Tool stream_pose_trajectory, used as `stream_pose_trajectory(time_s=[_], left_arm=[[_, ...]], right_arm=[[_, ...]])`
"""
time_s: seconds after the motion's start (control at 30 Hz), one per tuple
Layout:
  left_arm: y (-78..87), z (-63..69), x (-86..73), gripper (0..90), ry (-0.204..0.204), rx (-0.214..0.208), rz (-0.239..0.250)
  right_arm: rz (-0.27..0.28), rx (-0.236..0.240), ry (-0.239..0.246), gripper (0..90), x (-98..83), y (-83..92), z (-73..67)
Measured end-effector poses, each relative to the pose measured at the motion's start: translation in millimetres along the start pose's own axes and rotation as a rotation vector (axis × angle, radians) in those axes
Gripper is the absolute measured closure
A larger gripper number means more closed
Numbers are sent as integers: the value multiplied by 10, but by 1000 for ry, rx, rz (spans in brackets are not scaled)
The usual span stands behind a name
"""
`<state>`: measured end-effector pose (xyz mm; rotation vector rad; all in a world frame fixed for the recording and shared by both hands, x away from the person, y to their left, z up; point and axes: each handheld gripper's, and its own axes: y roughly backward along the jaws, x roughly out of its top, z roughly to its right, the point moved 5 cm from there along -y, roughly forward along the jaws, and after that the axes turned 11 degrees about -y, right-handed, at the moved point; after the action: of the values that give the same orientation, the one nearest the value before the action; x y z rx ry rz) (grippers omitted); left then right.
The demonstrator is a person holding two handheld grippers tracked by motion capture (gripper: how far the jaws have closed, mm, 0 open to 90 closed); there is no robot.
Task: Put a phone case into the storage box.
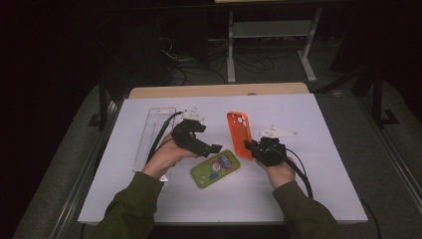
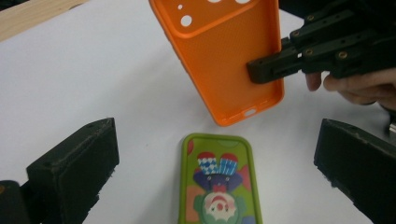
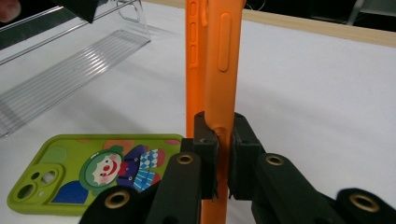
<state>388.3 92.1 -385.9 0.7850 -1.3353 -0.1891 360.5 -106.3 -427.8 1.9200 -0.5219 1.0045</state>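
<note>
— So, any writing or brand on either case?

— None that can be read. The green phone case [image 2: 217, 184] carries a clown picture, no lettering; the orange phone case [image 2: 223, 56] is plain, with camera holes at one end.

— Which way does the orange one run?

— In the high view its long axis runs away from the person, camera end far, tilted a little. In the right gripper view it stands on edge, side buttons facing the camera.

— And the jaws?

— The right gripper [image 3: 218, 140] pinches the orange case's side wall near its lower end, jaws pressed onto the rim. The left gripper [image 2: 215, 158] has its jaws spread wide, with the green case's end lying on the white table [image 1: 318, 189] between them, untouched.

— Anything else nearby?

— A clear plastic tray [image 1: 152, 132] lies beyond the left hand [image 1: 164, 157].
</note>
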Motion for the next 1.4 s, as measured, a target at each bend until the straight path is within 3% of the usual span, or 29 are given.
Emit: stream_pose_trajectory(time_s=[0.1, 0.27, 0.37, 0.53, 0.97, 1.07, 1.23, 1.4], left_arm=[[-35, -12, 28, 0, -18, 1, -3], [-78, -24, 108, 0, 13, -4, 31], [-94, -37, 137, 0, -5, -8, 21], [-149, -17, 206, 0, -5, -6, 38], [-305, -22, 304, 0, -5, 4, 67], [-337, -18, 327, 0, 12, -3, 85], [-371, -19, 363, 0, 5, -3, 93], [-408, -13, 393, 0, 39, -2, 113]], right_arm=[[3, 0, -2, 823, 9, 5, -8], [8, -1, 15, 823, 11, 0, -18], [8, -2, 12, 823, 8, 4, -41], [15, 1, 35, 823, 14, 6, -62], [30, 14, 31, 823, 40, 44, -110], [31, 17, 39, 823, 38, 44, -117], [30, 15, 46, 822, 32, 36, -155], [28, 17, 53, 822, 25, 50, -193]])
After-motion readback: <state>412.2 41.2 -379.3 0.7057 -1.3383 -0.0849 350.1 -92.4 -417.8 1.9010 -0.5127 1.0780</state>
